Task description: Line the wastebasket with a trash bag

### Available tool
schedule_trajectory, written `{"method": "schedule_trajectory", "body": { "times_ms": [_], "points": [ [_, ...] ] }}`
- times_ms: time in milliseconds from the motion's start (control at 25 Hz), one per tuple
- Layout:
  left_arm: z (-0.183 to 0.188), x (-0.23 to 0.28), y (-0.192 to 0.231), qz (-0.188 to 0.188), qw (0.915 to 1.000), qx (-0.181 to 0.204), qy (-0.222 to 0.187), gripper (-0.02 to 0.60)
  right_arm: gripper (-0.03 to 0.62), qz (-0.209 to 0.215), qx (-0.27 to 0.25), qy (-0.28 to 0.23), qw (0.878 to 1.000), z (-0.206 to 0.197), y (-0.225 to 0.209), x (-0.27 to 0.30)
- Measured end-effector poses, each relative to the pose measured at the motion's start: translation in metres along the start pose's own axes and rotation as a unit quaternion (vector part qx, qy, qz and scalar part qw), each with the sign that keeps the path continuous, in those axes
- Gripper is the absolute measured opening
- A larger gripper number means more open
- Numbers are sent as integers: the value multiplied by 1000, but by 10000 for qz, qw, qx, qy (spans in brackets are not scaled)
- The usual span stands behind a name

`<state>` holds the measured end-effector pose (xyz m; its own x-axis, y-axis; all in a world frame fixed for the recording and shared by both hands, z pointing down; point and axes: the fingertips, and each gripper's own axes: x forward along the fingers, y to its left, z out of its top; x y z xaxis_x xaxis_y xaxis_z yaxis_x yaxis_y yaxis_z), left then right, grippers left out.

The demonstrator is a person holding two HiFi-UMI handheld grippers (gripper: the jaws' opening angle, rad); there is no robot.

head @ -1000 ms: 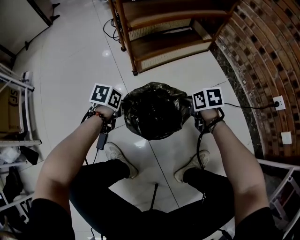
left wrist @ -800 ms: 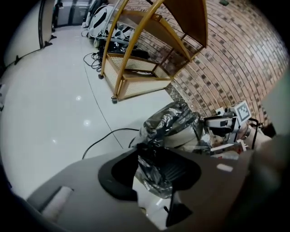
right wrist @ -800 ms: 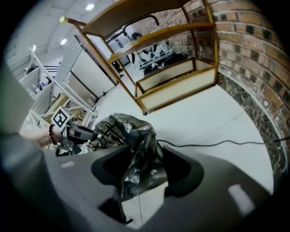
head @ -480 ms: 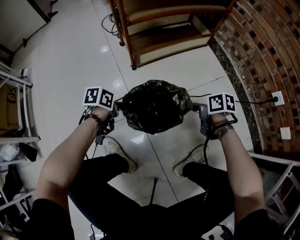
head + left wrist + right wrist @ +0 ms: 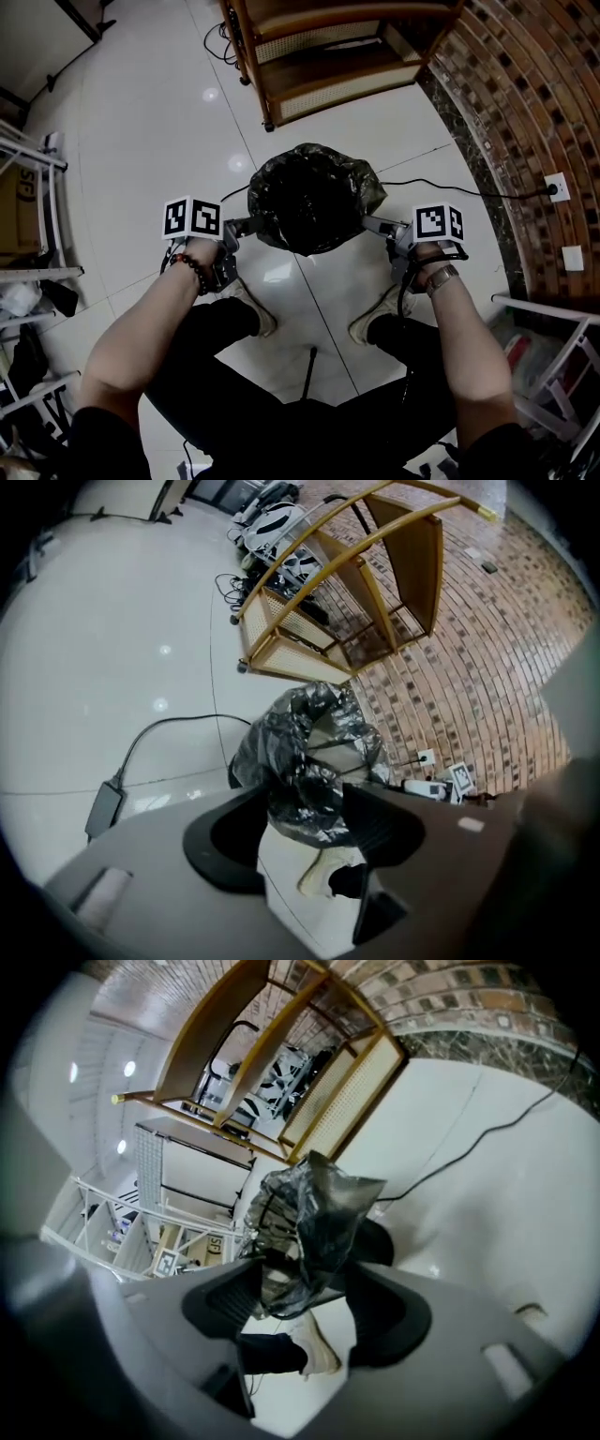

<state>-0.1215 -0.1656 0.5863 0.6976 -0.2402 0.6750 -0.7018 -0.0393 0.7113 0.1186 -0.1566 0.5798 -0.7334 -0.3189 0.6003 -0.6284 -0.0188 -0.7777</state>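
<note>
**Position.** The wastebasket [image 5: 309,246] stands on the tiled floor [image 5: 141,131], on the near side of a wooden shelf unit [image 5: 328,56]. The black trash bag [image 5: 366,187] sits inside the wastebasket, its mouth turned out and down over the rim all round.

**Grippers.** The left gripper [image 5: 246,225] is at the wastebasket's left flank and the right gripper [image 5: 373,225] at its right flank, both aimed at the overhanging film. The jaws of both are opening. A fold of crinkled film shows in each gap, but no pad presses on it, so neither gripper is carrying anything.

**Handling assessment.** The bag is thin, glossy film: very light, limp, slippery and easily torn on a hard edge. The wastebasket itself appears light and likely to slide on the polished floor if pulled from one side. The best hold is the doubled cuff just outside the rim, taken on opposite sides together.

**Status.** Lining appears essentially complete.
</note>
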Motion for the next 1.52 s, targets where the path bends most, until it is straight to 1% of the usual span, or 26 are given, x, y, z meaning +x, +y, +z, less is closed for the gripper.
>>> {"method": "schedule_trajectory", "body": {
  "times_ms": [40, 80, 160, 200, 240, 280, 320, 560, 680, 760, 840, 880, 920, 960, 1000, 1040, 1120, 1160, 1200, 1280, 1440, 1520],
  "points": [
    [-7, 2, -1, -23, 9999, -117, -7, 244, 282, 65, 31, 20, 10000, -4, 3, 4],
    [-14, 4, -1, -52, 9997, -246, -19, 244, 262, 89, 47, 34, 9999, -7, 4, 7],
    [-25, 8, -1, -112, 9989, -456, -53, 242, 121, 21, 42, 0, 10000, -12, 4, 10],
    [-29, 10, -2, -133, 9985, -514, -88, 215, 54, -35, 31, -30, 10000, -14, 3, 10],
    [-30, 11, -2, -145, 9983, -551, -142, 162, 2, -77, 21, -50, 10000, -16, 4, 9],
    [-31, 11, -1, -149, 9981, -569, -203, 62, 2, -98, 9, -56, 9999, -18, 5, 8],
    [-31, 10, -2, -153, 9980, -569, -248, 3, 2, -99, 0, -58, 9999, -19, 7, 7],
    [-26, -3, -13, -308, 9975, -519, -371, 3, 2, -91, 152, -198, 9996, -20, 26, -13],
    [-26, -10, -17, -352, 9968, -563, -450, 3, 2, 3, 473, -267, 9985, -16, 32, -22],
    [-28, -14, -14, -281, 9963, -595, -561, 3, 2, 64, 739, -337, 9967, -13, 32, -24],
    [-28, -16, -10, -194, 9952, -604, -745, 4, 2, 87, 898, -394, 9951, -10, 33, -26],
    [-29, -15, -9, -222, 9940, -676, -834, 87, 2, 109, 931, -418, 9947, -8, 33, -26],
    [-31, -12, -9, -327, 9918, -838, -909, 204, 2, 127, 949, -436, 9945, -7, 32, -26],
    [-33, -9, -9, -478, 9884, -1058, -978, 263, 2, 129, 960, -445, 9943, -7, 32, -26],
    [-36, -4, -8, -620, 9844, -1274, -1039, 282, 2, 116, 967, -447, 9942, -7, 32, -26],
    [-38, 1, -7, -715, 9809, -1445, -1090, 284, 2, 100, 973, -444, 9942, -8, 31, -26],
    [-39, 10, -3, -761, 9765, -1648, -1165, 282, 2, 98, 983, -438, 9941, -9, 31, -25],
    [-38, 13, 0, -735, 9753, -1709, -1195, 273, 2, 114, 982, -437, 9941, -8, 31, -24],
    [-38, 14, 2, -682, 9747, -1744, -1220, 238, 2, 122, 984, -437, 9941, -8, 30, -23],
    [-38, 12, 6, -570, 9754, -1725, -1245, 1, 2, 84, 993, -433, 9941, -8, 29, -23],
    [-36, -2, -1, -525, 9786, -1599, -1186, 0, 2, -92, 987, -404, 9943, -7, 25, -29],
    [-34, -11, -7, -533, 9806, -1511, -1133, 0, 2, -98, 972, -332, 9947, -8, 24, -30]
  ]
}}
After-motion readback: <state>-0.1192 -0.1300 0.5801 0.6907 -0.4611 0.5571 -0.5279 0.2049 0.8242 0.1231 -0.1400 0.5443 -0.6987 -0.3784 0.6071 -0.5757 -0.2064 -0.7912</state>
